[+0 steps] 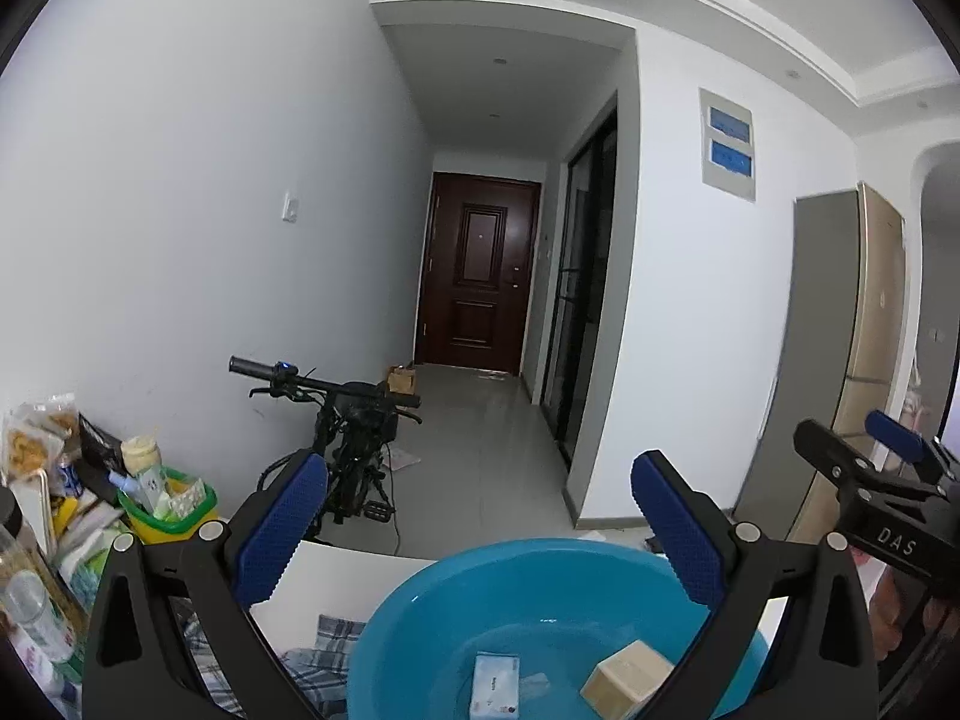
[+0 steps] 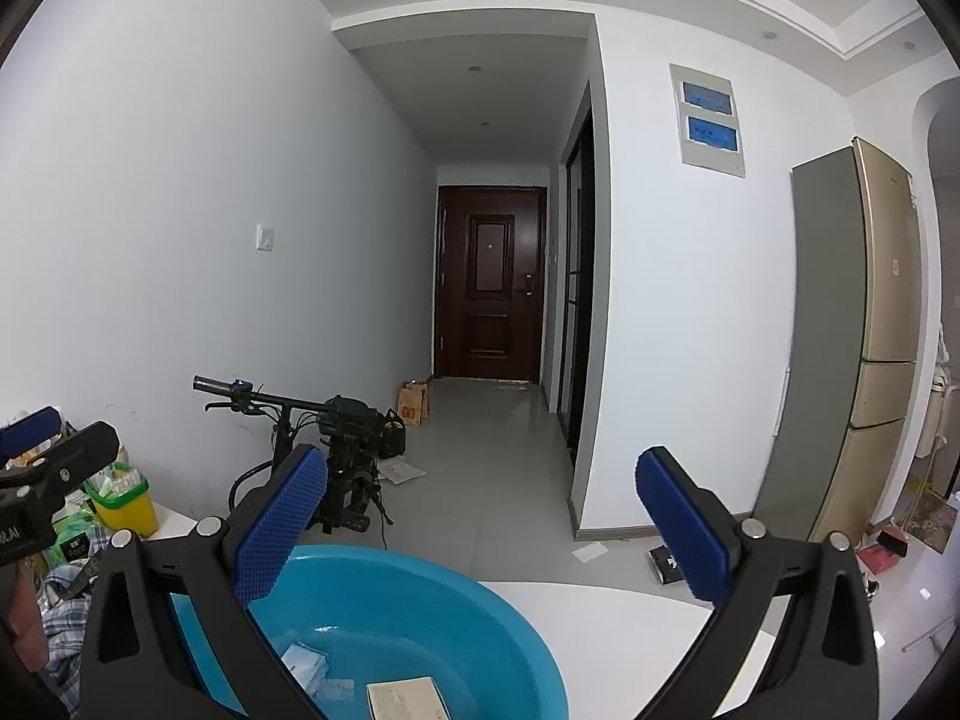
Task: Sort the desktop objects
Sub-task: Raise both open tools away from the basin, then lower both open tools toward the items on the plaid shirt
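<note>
In the left wrist view, the left gripper (image 1: 480, 531) is held above the blue basin (image 1: 420, 612), fingers spread wide and empty. A white-and-blue box (image 1: 495, 684) and a tan box (image 1: 627, 678) lie inside the basin, which seemingly serves as the collection bin. "DAS" can be read on the other gripper's body.

In the right wrist view, the right gripper (image 2: 483, 531) is likewise held wide and empty over the basin. Unsorted clutter is seen around the yellow-green bin (image 2: 126, 507) on the left; its labels cannot be read.

Dim, bluish, even indoor light; sharp centre, strong fisheye bending and dark vignetted corners.
</note>
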Tool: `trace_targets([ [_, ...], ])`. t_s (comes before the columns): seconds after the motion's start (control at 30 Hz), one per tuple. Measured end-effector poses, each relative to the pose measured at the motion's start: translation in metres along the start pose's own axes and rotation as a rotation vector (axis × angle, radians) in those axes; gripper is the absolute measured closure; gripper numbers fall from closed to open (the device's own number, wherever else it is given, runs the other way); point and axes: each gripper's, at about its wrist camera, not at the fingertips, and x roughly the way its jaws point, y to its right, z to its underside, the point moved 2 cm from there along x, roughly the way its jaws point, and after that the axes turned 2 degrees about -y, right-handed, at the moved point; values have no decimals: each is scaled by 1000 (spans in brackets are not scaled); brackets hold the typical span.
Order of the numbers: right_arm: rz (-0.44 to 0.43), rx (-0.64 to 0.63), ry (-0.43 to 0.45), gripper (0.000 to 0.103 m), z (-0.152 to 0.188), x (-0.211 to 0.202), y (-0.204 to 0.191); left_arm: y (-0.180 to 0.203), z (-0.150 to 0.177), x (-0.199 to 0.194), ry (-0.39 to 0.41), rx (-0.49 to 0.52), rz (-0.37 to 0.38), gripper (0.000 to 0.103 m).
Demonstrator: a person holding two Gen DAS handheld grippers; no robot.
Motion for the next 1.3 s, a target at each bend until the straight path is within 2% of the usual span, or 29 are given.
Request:
trace_targets([
  [0.17,-5,-12,-2,0,0,-2,-3,6,0,-3,0,26,-25,0],
  [0.37,-20,10,-6,0,-1,-9,-2,-2,-6,-15,18,-13,-24,0],
  [0.5,-10,-28,-27,0,1,-14,-7,-7,-4,-22,-2,-32,-7,0],
  [0.73,-48,-48,-29,0,-4,-40,-16,-4,-5,-45,-14,-19,-15,0],
  [1.3,-60,-17,50,0,-28,-145,-18,10,-22,-165,60,24,-25,0],
])
